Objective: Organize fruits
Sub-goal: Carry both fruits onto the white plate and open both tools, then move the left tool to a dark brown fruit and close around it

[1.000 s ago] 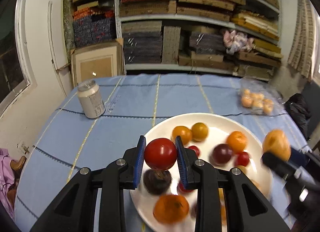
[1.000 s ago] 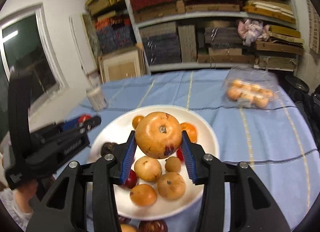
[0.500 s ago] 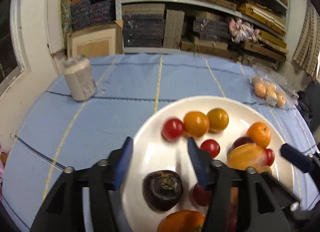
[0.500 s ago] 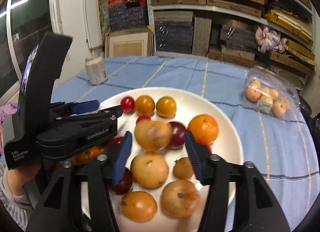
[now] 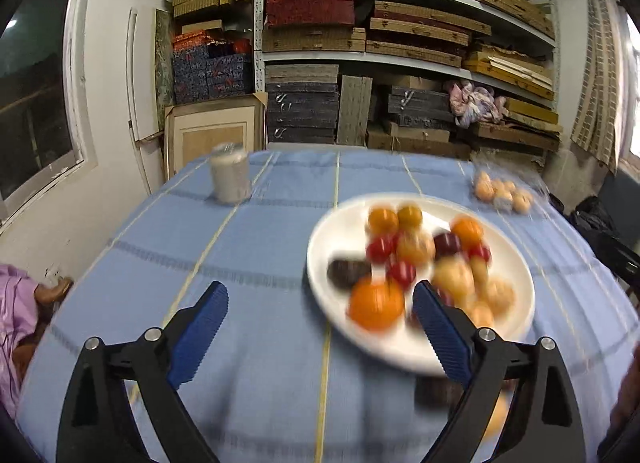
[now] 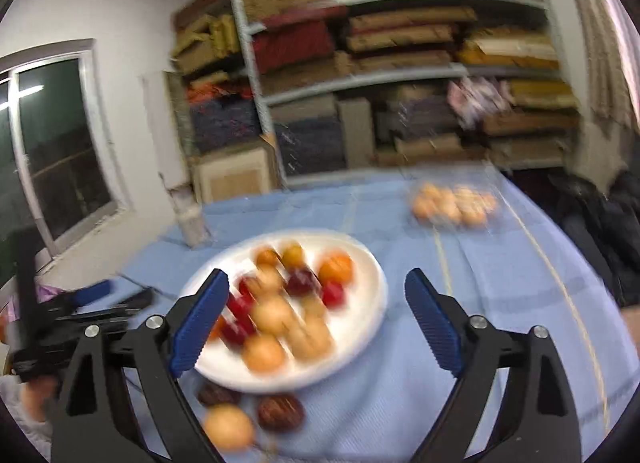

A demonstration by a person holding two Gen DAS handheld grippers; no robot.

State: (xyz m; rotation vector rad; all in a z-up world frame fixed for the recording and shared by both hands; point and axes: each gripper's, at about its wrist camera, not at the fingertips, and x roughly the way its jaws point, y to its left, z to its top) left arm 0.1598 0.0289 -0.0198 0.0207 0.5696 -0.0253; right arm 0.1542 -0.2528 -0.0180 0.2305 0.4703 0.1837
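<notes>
A white plate (image 5: 320, 247) piled with several fruits sits on the blue checked tablecloth, blurred by motion. A big orange (image 5: 376, 303) and a dark fruit (image 5: 346, 273) lie at its near side. My left gripper (image 5: 320, 295) is drawn back from the plate, its jaws opening wide with nothing between the pads. In the right wrist view the plate (image 6: 372, 303) lies beyond my right gripper (image 6: 316, 281), whose jaws are also opening and hold nothing. A yellow fruit (image 6: 228, 425) and a dark brown fruit (image 6: 280, 411) lie loose on the cloth before the plate. The left gripper (image 6: 116, 295) shows at the left edge.
A white jar (image 5: 230, 175) stands at the table's far left. A clear pack of small orange fruits (image 5: 502, 191) lies at the far right. Shelves of stacked boxes fill the back wall. A pink cloth (image 5: 16, 323) hangs off the table's left side.
The left gripper let go of the red tomato and the right let go of the tan fruit, both onto the plate. Both then pulled back toward the near edge with jaws spreading wide.
</notes>
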